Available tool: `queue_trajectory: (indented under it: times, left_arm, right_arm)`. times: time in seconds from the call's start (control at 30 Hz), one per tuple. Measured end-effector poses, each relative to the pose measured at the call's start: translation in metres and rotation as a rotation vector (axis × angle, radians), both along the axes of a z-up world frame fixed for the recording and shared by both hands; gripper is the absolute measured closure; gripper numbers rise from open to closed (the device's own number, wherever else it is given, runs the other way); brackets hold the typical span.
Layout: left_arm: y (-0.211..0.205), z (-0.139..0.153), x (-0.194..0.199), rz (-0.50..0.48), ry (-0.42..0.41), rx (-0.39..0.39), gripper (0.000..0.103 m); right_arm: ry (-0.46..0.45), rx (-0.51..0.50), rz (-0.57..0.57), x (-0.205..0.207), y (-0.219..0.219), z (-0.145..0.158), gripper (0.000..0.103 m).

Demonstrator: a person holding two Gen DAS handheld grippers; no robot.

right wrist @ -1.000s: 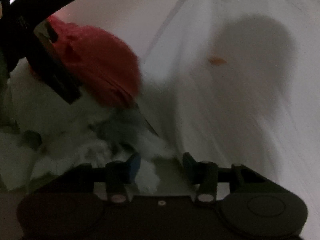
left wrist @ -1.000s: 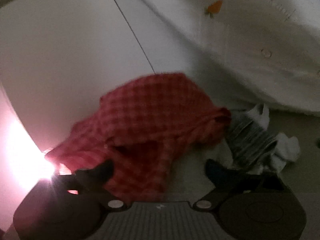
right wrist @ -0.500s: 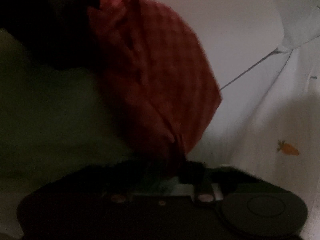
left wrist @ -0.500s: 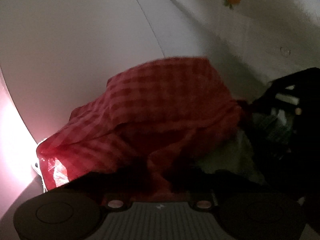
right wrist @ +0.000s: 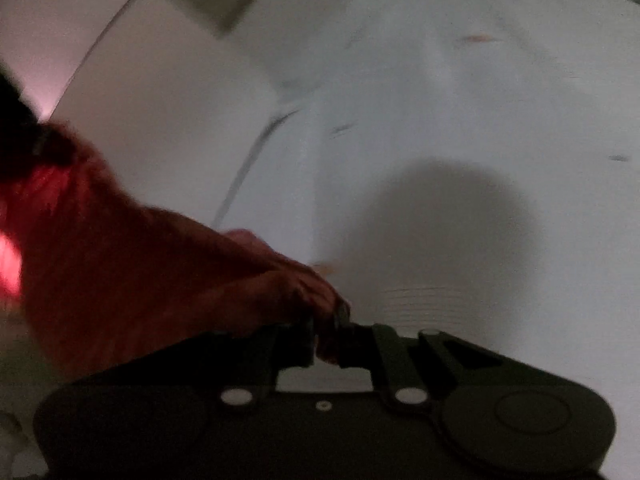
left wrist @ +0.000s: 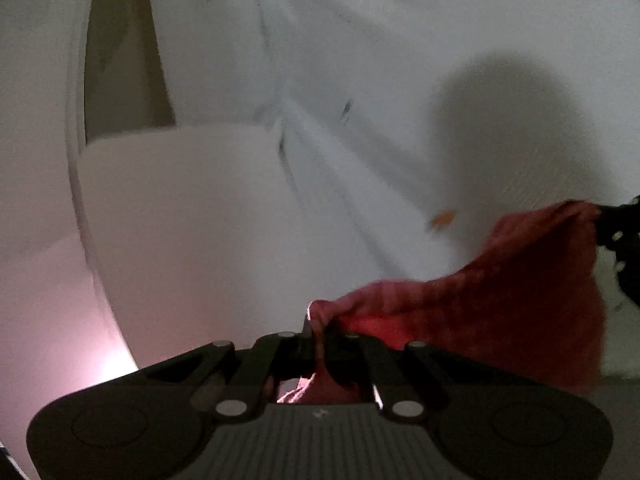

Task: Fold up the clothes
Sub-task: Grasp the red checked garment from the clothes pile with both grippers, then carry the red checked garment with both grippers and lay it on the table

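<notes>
lifted off the pile since a second ago, red checked cotton garment [left wrist: 520,300] | left gripper [left wrist: 318,328] and right gripper [right wrist: 324,330] each clamped on an edge, cloth slung between | advice: draw apart evenly, keep it taut

Both views dim, grainy, low contrast. Strong fisheye — black corners, straight edges bowed near the rim. Left wrist view: pink-white glare [left wrist: 114,368] low left, backlighting the red cloth [left wrist: 500,300] where it glows near the left tongs [left wrist: 316,338]; big soft round shadow [left wrist: 516,128] on the white sheet [left wrist: 400,60] upper right. Right wrist view: heavy motion blur, cloth edges smeared, hot red-pink spot [right wrist: 10,264] at left edge where light passes through the cloth [right wrist: 140,272]; broad soft shadow [right wrist: 452,232] mid-right on the sheet. Tong bodies near-black, detail lost — right tongs [right wrist: 326,336] barely readable.
</notes>
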State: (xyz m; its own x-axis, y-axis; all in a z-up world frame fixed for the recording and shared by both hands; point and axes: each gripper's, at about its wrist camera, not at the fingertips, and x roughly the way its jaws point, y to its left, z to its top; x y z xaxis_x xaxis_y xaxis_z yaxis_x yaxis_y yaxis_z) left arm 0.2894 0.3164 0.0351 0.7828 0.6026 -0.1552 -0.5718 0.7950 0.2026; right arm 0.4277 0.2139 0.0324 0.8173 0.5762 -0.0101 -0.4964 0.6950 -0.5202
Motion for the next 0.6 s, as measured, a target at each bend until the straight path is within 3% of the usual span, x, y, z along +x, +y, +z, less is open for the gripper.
queue_trajectory:
  times: [0.1, 0.27, 0.43, 0.6]
  left_arm:
    - [-0.056, 0.019, -0.023, -0.078, -0.058, 0.001, 0.101]
    - [-0.153, 0.04, -0.072, -0.224, -0.136, -0.05, 0.101]
    - [-0.242, 0.052, -0.144, -0.385, -0.159, -0.138, 0.1]
    - [-0.288, 0.047, -0.165, -0.485, -0.11, -0.23, 0.1]
  right_arm:
    - [-0.047, 0.059, -0.052, -0.035, -0.074, 0.032, 0.094]
    - [-0.067, 0.078, -0.138, -0.107, -0.198, 0.051, 0.093]
    - [-0.002, 0.082, -0.212, -0.194, -0.323, 0.054, 0.093]
    - [0.084, 0.062, -0.31, -0.238, -0.404, 0.051, 0.087]
